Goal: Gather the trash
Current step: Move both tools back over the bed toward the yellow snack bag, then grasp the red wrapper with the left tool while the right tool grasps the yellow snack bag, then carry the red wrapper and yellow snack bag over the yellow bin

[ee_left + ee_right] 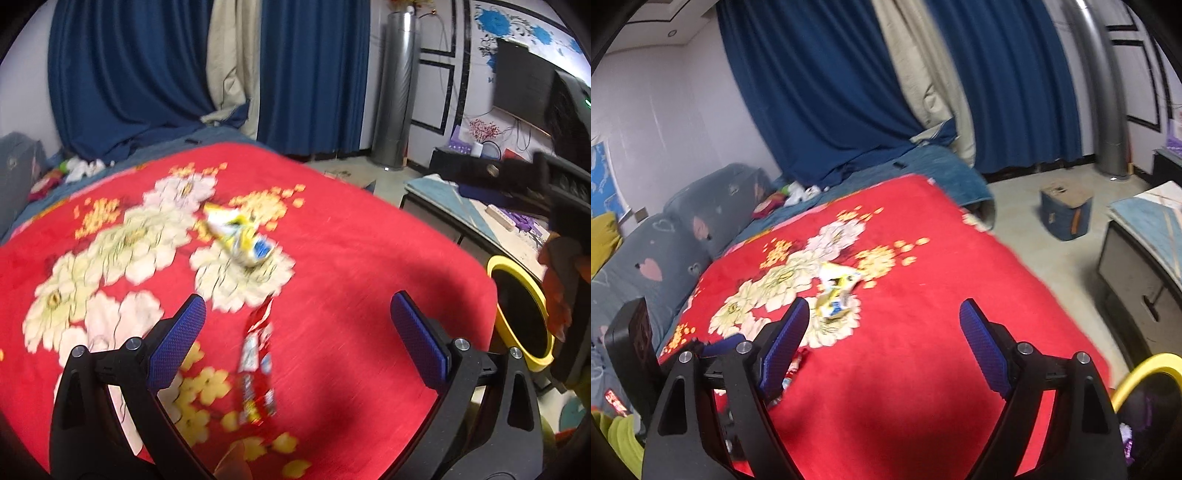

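Observation:
A long red candy wrapper (pixel 257 363) lies on the red floral blanket (pixel 351 258), between and just beyond my left gripper's open fingers. A crumpled yellow, white and blue wrapper (pixel 240 234) lies farther out on a white flower; it also shows in the right wrist view (pixel 834 295). My left gripper (pixel 297 314) is open and empty above the blanket. My right gripper (pixel 884 317) is open and empty, with the crumpled wrapper beyond its left fingertip. A bit of the red wrapper (pixel 794 369) shows beside its left finger. A yellow-rimmed black bin (pixel 521 314) stands at the blanket's right edge.
Blue curtains (pixel 147 74) hang behind. A grey sofa back (pixel 683 229) lies to the left. A low table (pixel 480 218) with clutter and a TV (pixel 524 85) stand to the right. A blue stool (pixel 1067 214) sits on the floor. The bin's rim also shows at the lower right (pixel 1145 369).

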A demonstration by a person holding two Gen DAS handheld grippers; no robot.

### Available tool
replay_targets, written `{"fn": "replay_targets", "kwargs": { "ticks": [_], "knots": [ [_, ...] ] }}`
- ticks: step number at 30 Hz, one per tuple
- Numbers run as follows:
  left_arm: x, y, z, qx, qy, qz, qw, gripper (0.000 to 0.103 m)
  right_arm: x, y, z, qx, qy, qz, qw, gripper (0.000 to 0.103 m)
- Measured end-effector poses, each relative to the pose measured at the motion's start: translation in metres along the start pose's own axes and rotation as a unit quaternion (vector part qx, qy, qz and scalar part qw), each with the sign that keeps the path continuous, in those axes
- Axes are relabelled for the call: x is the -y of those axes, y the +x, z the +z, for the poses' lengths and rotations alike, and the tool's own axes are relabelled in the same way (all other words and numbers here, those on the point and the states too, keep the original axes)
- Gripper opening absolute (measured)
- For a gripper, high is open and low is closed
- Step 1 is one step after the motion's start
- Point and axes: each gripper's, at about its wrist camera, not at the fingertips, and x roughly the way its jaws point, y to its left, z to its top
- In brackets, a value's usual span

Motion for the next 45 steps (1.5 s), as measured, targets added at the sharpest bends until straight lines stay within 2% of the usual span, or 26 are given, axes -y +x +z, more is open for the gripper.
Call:
{"fn": "replay_targets", "kwargs": {
  "ticks": [6,13,18,23,24,26,28,29,31,38,45],
  "knots": [
    [-0.025,0.006,-0.018,-0.036,-0.030,-0.010,0.9989,0.092,-0.021,0.052,0.002,-0.054,-0.009,0.026,0.998,0.081],
    [-0.043,0.023,-0.032,-0.086,-0.064,-0.041,0.9934,0.067,-0.039,0.124,0.003,-0.125,0.002,0.058,0.990,0.081],
    [-0.048,0.031,-0.039,-0.104,-0.080,-0.054,0.9899,0.051,-0.045,0.160,0.004,-0.154,0.011,0.058,0.986,0.081],
    [-0.045,0.035,-0.041,-0.112,-0.074,-0.061,0.9891,0.025,-0.057,0.186,0.005,-0.168,-0.003,0.046,0.985,0.081],
    [-0.044,0.036,-0.041,-0.113,-0.073,-0.064,0.9889,0.023,-0.059,0.191,0.004,-0.173,-0.009,0.041,0.984,0.081],
    [-0.043,0.037,-0.041,-0.114,-0.072,-0.067,0.9886,0.016,-0.062,0.201,0.000,-0.184,-0.015,0.033,0.982,0.076],
    [-0.043,0.038,-0.041,-0.115,-0.072,-0.070,0.9883,0.015,-0.064,0.209,-0.004,-0.197,-0.018,0.027,0.980,0.061],
    [-0.043,0.038,-0.042,-0.115,-0.072,-0.071,0.9882,0.014,-0.065,0.212,-0.008,-0.199,-0.028,0.010,0.979,0.057],
    [-0.043,0.039,-0.042,-0.115,-0.072,-0.074,0.9879,0.013,-0.065,0.209,-0.012,-0.188,-0.047,-0.006,0.981,0.042],
    [-0.043,0.044,-0.039,-0.115,-0.063,-0.082,0.9880,0.008,-0.033,0.180,-0.017,-0.170,-0.011,0.009,0.985,0.035],
    [-0.030,0.036,-0.033,-0.094,-0.040,-0.092,0.9906,0.007,0.002,0.122,-0.024,-0.137,0.018,-0.015,0.990,0.033]
  ]
}}
